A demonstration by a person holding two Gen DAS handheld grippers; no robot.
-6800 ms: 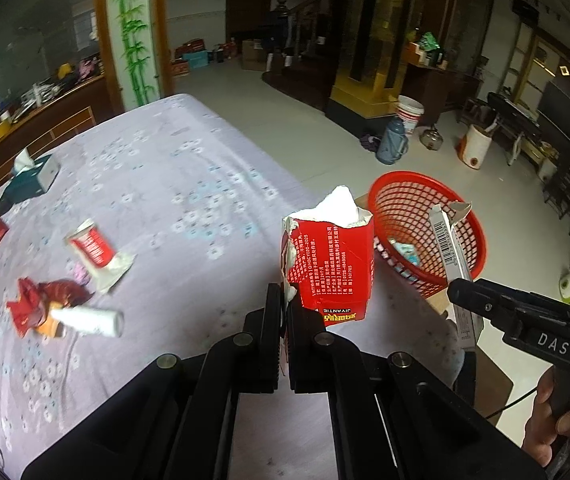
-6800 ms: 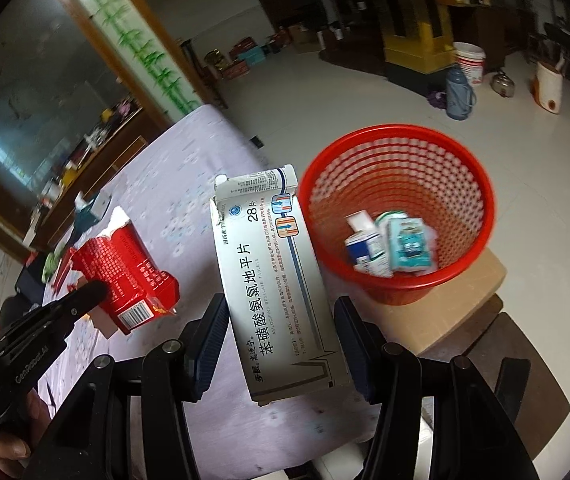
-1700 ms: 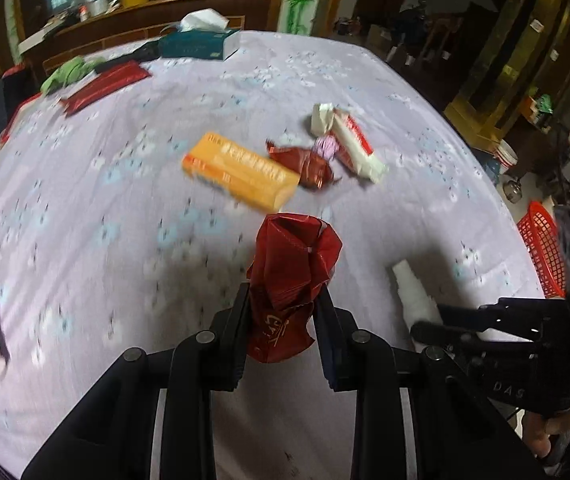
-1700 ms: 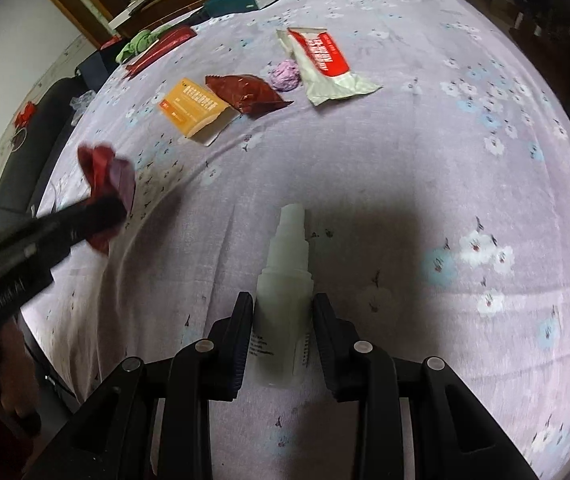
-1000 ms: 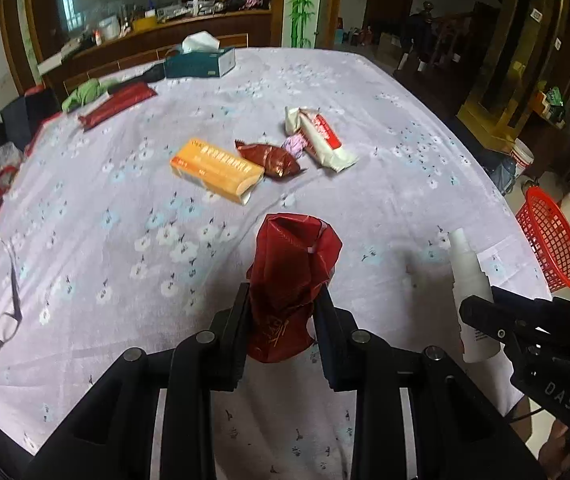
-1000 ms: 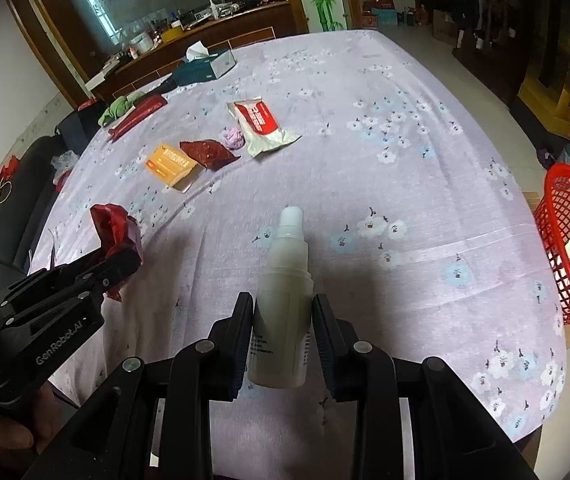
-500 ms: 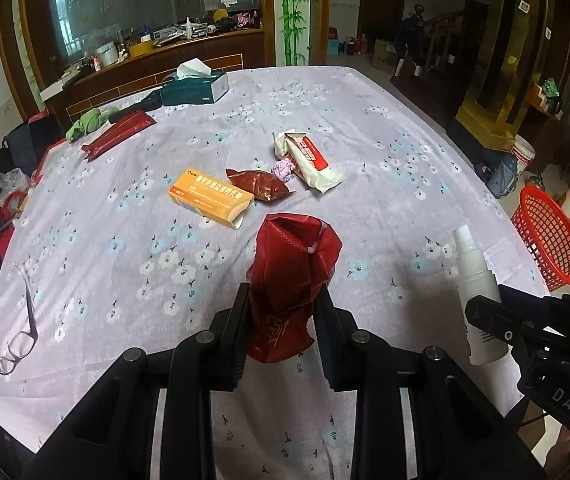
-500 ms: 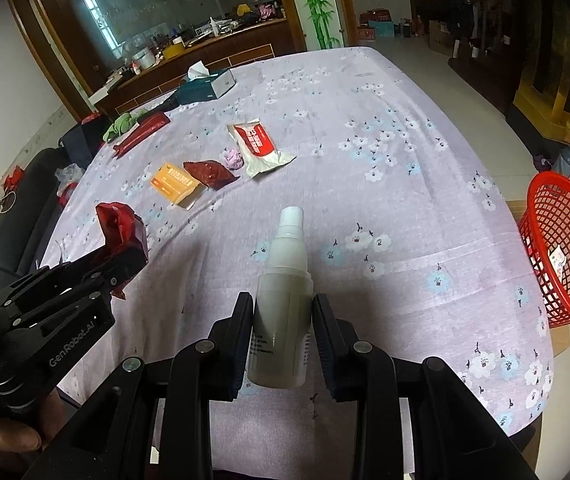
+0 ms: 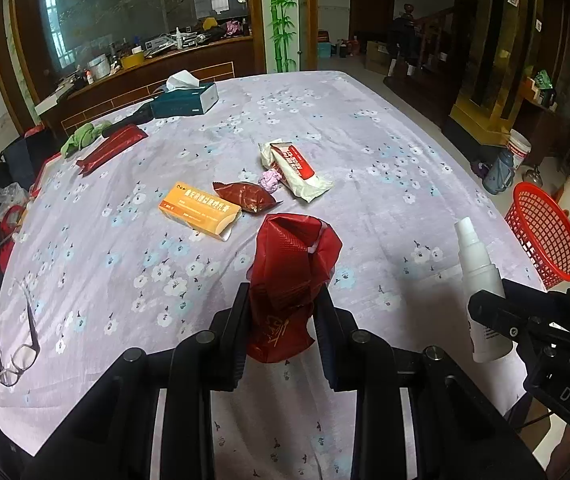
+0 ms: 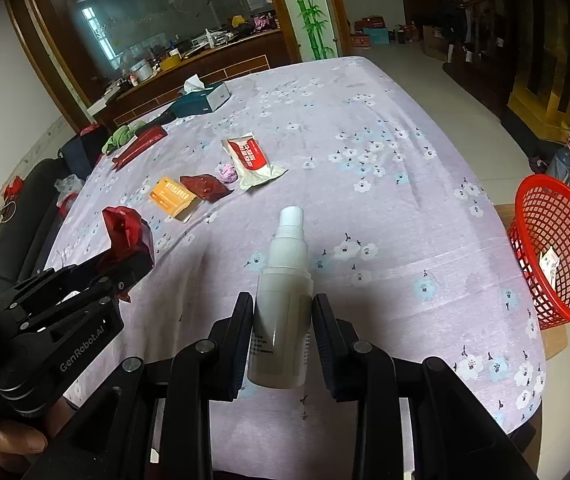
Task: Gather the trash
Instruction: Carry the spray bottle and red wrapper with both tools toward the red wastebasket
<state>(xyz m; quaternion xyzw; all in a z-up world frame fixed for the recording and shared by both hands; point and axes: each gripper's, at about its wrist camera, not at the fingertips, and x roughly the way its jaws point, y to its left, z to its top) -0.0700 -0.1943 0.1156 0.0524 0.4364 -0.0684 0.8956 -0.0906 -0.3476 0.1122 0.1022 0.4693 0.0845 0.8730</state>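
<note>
— So both grippers are loaded?

— Yes. The left gripper (image 9: 283, 322) pinches a crumpled red bag (image 9: 291, 276), and the right gripper (image 10: 283, 330) clamps a white spray bottle (image 10: 283, 300) by its body, nozzle pointing forward. Both are held above the near part of the table (image 10: 385, 120), well apart from the red basket (image 10: 557, 248) on the floor off its right edge.

— How should the carry go?

— Probably one gripper at a time over the basket's mouth, jaws parting only once the load is squarely above the rim. The bag is light and floppy, so it may drift or snag on a finger; a release low in the basket would help. The bottle is rigid and should drop straight.

— What is left on the table?

— An orange box (image 9: 199, 210), a dark red wrapper (image 9: 247, 196), a pink wad (image 9: 271, 178) and a white-and-red packet (image 9: 295, 168), clustered mid-table. Farther back sit a tissue box (image 9: 187, 98), a long red pouch (image 9: 111, 150) and a green cloth (image 9: 83, 138); glasses (image 9: 17, 344) lie near the left edge.

— And the surroundings?

— A lilac flowered cloth covers the table. Behind it runs a cluttered wooden counter, with a bamboo-painted pillar (image 9: 283, 16) and a tiled floor.
</note>
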